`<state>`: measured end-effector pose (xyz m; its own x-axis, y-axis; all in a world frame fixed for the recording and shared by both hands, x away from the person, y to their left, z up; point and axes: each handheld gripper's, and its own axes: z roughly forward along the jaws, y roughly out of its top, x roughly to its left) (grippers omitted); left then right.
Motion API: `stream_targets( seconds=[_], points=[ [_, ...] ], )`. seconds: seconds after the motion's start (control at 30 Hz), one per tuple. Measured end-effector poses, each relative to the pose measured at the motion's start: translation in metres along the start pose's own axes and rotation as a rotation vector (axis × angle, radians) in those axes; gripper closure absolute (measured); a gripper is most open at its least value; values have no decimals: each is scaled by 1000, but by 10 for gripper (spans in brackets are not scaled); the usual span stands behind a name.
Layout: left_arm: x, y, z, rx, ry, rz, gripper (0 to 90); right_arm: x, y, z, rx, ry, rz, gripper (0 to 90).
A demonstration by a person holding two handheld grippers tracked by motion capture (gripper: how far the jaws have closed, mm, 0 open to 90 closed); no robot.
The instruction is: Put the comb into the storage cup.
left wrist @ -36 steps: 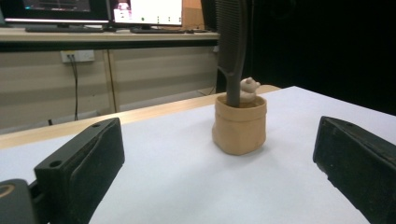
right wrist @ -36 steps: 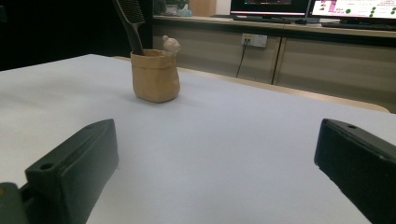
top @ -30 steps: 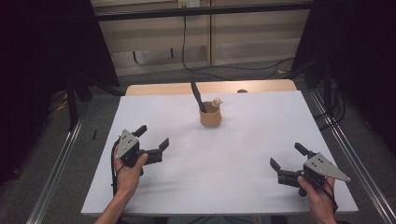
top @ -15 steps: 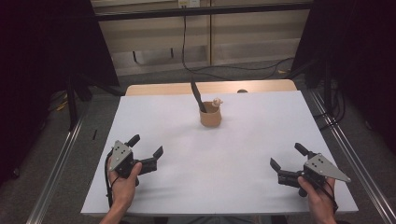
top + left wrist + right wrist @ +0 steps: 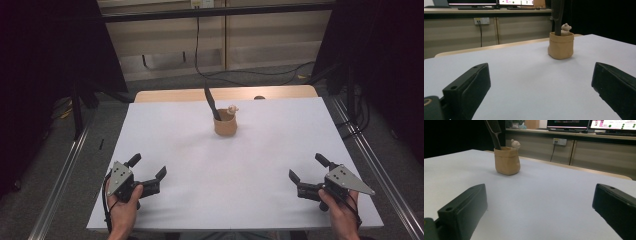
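A small tan pouch-like holder (image 5: 225, 125) stands upright near the far middle of the white table (image 5: 260, 165). A black comb (image 5: 210, 101) and a little cream bear figure (image 5: 231, 108) stick out of the holder (image 5: 561, 45) (image 5: 506, 160). My left gripper (image 5: 147, 167) rests at the near left of the table, open and empty, held by a hand. At the near right, my right gripper (image 5: 308, 167) is also open with nothing between its jaws. Both point toward the holder from well short of it.
A wooden strip (image 5: 225, 93) borders the table's far edge. Beyond it stand a beige cabinet wall (image 5: 210, 35) with a hanging cable (image 5: 196, 40). Metal rails (image 5: 60, 185) run along both sides. Monitors (image 5: 614, 124) sit on a counter.
My left gripper has drawn back toward the table's near left edge and lowered. The right gripper has stayed in place.
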<state>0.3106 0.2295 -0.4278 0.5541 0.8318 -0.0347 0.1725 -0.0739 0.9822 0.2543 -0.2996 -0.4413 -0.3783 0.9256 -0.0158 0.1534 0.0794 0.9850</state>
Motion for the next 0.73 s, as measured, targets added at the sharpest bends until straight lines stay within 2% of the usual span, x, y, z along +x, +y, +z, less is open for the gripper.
stream_targets(
  seconds=[0.1, 0.3, 0.4, 0.47, 0.6, 0.73],
  points=[
    [-2, -1, -4, -7, 27, -11, 23, 0, 0, -1, 1, 0, 2, 0],
    [-4, -4, -10, 14, 18, -8, 23, 0, 0, -2, -2, -4, 1, 0],
    [-4, -8, -10, 24, 13, 0, 24, -1, 1, -4, -19, -26, -9, 0],
    [-5, -8, -7, 26, 21, 8, 23, -2, 1, -3, -14, -28, 1, 0],
    [-4, -7, -7, 14, 16, -10, 23, -1, 0, -3, -11, -19, 0, 0],
    [0, -7, -7, 2, 29, -36, 24, -1, -1, -2, -4, -14, 1, 0]
  ],
)
